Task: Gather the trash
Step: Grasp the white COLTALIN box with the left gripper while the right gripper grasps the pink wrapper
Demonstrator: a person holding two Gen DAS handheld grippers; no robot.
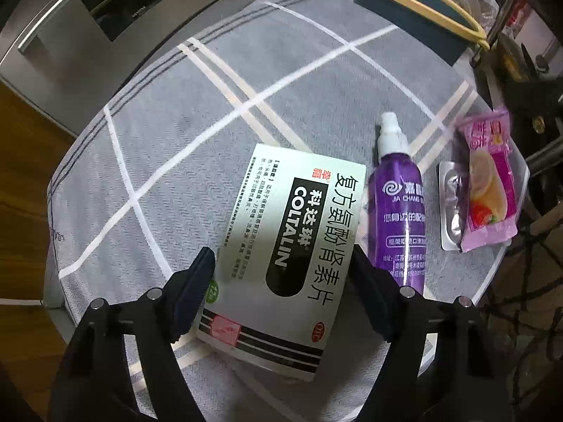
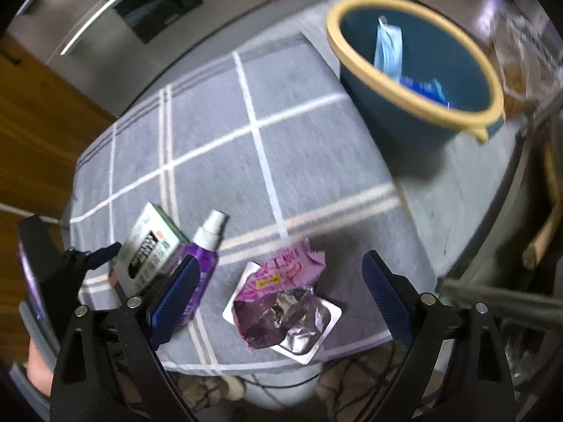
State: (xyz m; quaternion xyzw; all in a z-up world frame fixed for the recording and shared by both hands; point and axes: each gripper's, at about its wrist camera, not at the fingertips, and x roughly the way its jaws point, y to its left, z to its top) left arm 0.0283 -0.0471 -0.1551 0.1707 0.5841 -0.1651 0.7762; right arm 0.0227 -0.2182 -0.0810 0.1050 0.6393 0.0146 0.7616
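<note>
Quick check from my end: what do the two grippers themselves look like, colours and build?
Both match: the left gripper and right gripper have black angular frames with silver round pins at the joints. Each finger carries a dark blue pad with a fine dotted texture. No cables or markings show on either.

Grey white-checked tablecloth point(image 2: 218, 161), purple spray bottle point(image 1: 399, 200), pink wrapper point(image 1: 489, 183), blue yellow-rimmed bin point(image 2: 415, 70)

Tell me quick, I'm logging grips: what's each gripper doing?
Left gripper: open, straddling the white cardboard medicine box.
Right gripper: open, above the crumpled pink foil wrapper.
</note>
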